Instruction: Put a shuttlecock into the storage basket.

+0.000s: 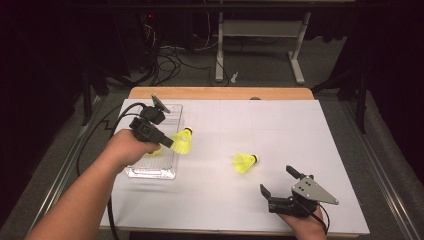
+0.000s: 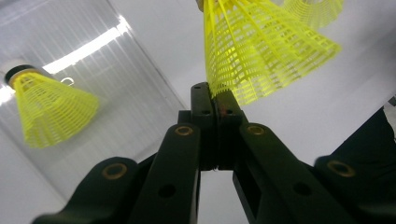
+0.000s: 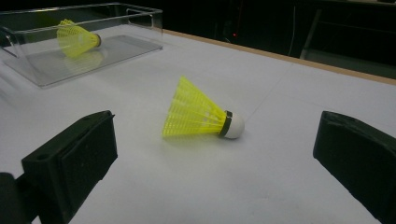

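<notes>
Held shuttlecock: yellow mesh skirt, pale cork, hanging over the right rim of the clear tray, cork end pointing away from the person. The left gripper is pinching the skirt's edge; in the left gripper view its jaws are pressing fully together on the mesh of that shuttlecock, with no gap showing between them.

Second shuttlecock: lying on its side on the floor of the tray, just left of the held one; in the right gripper view it is showing through the tray's clear wall.

Third shuttlecock: lying on its side on the white table sheet, well right of the tray, cork pointing right, touching nothing else.

Right gripper: sitting near the table's front edge, further right of the tray than the third shuttlecock and nearer the person. Jaws are standing wide apart, holding nothing; in the right gripper view the lying shuttlecock is sitting ahead, framed between them but untouched.

Past the tray's far side: wooden table edge, then dark floor with cables.
</notes>
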`<state>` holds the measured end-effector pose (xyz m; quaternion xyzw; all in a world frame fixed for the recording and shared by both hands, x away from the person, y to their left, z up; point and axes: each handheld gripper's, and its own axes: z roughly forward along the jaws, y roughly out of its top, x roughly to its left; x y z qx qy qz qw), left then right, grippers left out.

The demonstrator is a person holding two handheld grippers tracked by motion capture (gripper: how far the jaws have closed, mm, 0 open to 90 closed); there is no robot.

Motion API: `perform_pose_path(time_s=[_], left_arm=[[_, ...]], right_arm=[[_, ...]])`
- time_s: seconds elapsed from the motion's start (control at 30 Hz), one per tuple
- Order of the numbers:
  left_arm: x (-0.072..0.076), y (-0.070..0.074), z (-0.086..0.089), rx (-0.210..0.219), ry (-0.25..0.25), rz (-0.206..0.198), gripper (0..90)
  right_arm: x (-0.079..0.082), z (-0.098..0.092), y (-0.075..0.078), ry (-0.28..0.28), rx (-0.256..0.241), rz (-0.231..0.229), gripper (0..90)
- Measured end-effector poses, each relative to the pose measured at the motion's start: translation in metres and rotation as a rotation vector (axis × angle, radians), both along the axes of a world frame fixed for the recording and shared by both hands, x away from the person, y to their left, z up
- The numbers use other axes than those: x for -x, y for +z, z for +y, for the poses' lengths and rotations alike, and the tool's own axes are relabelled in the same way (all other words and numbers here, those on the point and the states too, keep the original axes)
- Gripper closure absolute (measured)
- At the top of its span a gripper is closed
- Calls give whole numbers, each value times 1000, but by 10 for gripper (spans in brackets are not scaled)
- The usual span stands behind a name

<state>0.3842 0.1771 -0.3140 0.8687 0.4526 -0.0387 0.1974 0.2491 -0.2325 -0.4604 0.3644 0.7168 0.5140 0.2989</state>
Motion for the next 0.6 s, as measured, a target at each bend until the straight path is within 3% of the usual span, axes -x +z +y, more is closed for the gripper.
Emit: perform_pose_path(time_s=[0.6], left_arm=[[5,0,50,-8,85,3,896]], right_arm=[[-1,2,-1,1,5,5,1]])
